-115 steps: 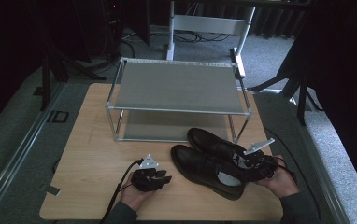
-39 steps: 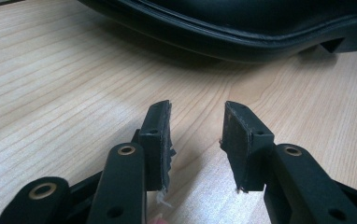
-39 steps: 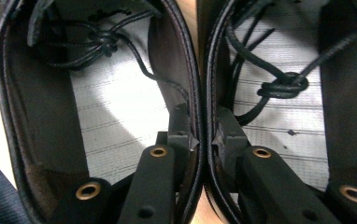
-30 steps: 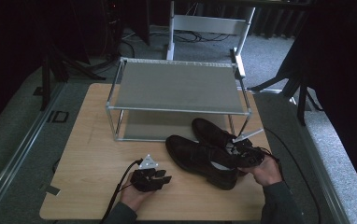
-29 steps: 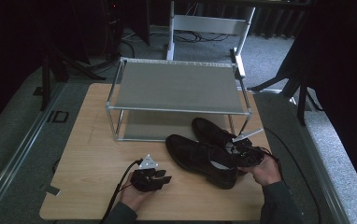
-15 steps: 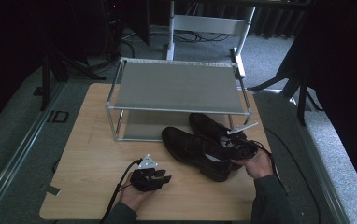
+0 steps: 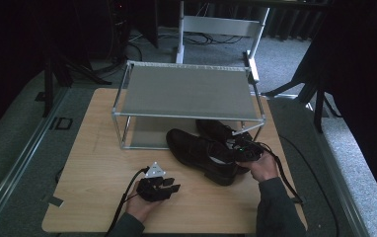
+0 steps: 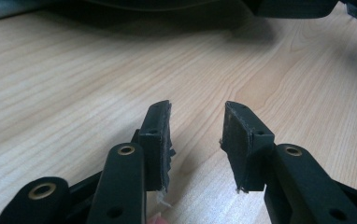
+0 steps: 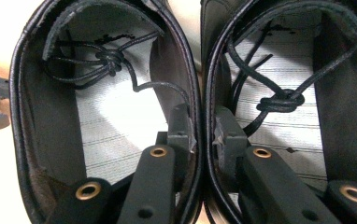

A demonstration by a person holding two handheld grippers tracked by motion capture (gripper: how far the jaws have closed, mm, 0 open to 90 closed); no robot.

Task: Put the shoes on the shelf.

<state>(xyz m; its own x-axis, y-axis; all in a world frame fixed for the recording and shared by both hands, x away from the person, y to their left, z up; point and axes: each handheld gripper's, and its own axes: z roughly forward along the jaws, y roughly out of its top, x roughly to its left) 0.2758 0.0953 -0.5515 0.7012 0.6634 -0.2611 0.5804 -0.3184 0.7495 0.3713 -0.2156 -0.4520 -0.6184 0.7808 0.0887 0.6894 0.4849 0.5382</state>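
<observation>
Two black leather lace-up shoes lie side by side on the wooden table point(image 7: 97, 148), the near shoe point(image 7: 201, 153) and the far shoe point(image 7: 221, 131), toes pointing toward the metal rack point(image 7: 186, 91). My right gripper point(image 7: 237, 149) is at their heel openings. In the right gripper view it point(image 9: 203, 126) is shut on the two touching inner walls, one jaw inside the left shoe point(image 9: 41, 116), the other inside the right shoe point(image 9: 340, 93). My left gripper point(image 7: 172, 186) rests on the table in front of the shoes, open point(image 8: 197, 126) with nothing between its jaws.
The two-level metal rack stands at the table's back middle; the shoes' toes reach its lower shelf point(image 7: 147, 131). A white chair frame point(image 7: 221, 24) stands behind the table. Bare wood point(image 8: 74, 70) lies left of the left gripper.
The right gripper has carried both shoes from the front right toward the rack and leftward. The left gripper has stayed in place.
</observation>
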